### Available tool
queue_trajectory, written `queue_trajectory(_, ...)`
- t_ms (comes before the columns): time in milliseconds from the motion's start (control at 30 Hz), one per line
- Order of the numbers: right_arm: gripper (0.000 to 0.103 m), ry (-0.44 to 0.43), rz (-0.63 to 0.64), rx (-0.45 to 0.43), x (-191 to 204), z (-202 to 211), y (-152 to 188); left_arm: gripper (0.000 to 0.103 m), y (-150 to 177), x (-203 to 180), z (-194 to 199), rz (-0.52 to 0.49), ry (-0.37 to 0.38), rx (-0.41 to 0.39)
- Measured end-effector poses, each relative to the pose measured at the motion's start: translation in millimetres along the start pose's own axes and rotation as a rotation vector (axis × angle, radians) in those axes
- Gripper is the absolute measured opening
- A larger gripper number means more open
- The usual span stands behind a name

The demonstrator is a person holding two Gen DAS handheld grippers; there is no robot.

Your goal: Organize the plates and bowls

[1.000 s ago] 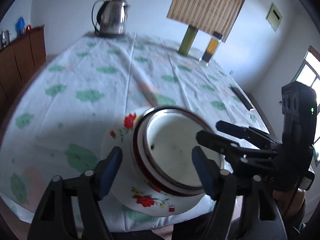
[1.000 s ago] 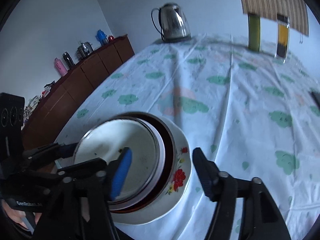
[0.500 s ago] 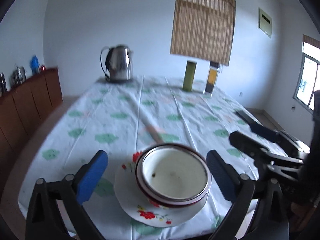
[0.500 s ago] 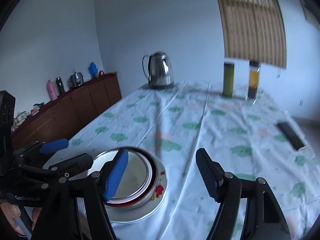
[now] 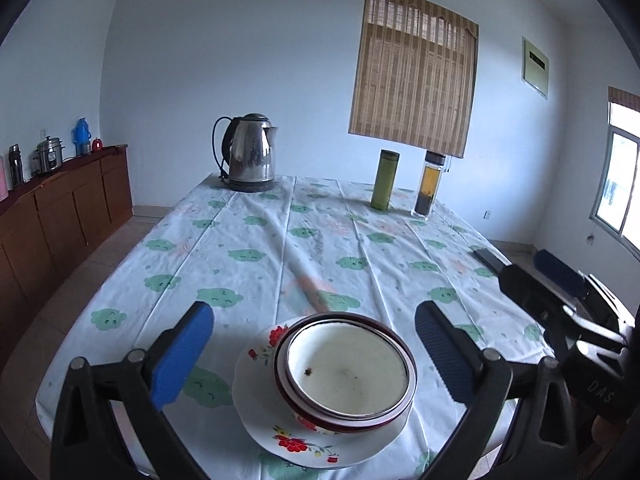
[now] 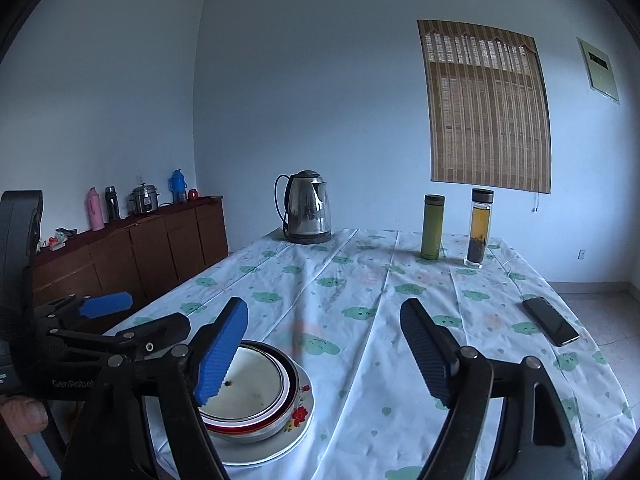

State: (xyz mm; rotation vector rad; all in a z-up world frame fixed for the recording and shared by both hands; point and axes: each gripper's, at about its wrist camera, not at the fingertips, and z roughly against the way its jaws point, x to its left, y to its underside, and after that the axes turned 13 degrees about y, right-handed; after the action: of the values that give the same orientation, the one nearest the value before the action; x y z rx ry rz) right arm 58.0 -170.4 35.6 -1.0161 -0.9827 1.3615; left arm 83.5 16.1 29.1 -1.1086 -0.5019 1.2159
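Tablecloth (image 5: 248, 276) bears stacked bowls (image 5: 347, 372) on plate (image 5: 256, 404); both grippers (image 5: 316, 354) (image 6: 324, 354) gape, empty.

Each gripper (image 5: 316, 356) has black arms, silver screws and ribbed blue pads (image 5: 182, 356).

Room condition: plain dining room, daylit from the side.

Pale blue-white painted walls (image 6: 320, 80) carry a brown slatted bamboo blind (image 6: 486, 108), taken here as landmark. Just right of the blind hangs a small pale framed wall panel (image 5: 535, 63); further right, a bright glazed window (image 5: 618, 192) admits daylight. Below the blind stands a long table under a white cloth printed with green clouds (image 5: 256, 256). Well left of the blind, a dark brown wooden sideboard (image 6: 160, 248) lines the side wall. Beige tiled floor (image 6: 592, 296) shows beyond the table.
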Motion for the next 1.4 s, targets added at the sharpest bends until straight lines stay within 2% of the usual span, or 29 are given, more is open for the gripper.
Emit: queue_trajectory(1400, 0.081, -0.017, -0.033, -0.002, -8.0, 9.1, 4.2, 0.103, -2.8, -3.6, 3.6, -0.009, -0.004, 0.002)
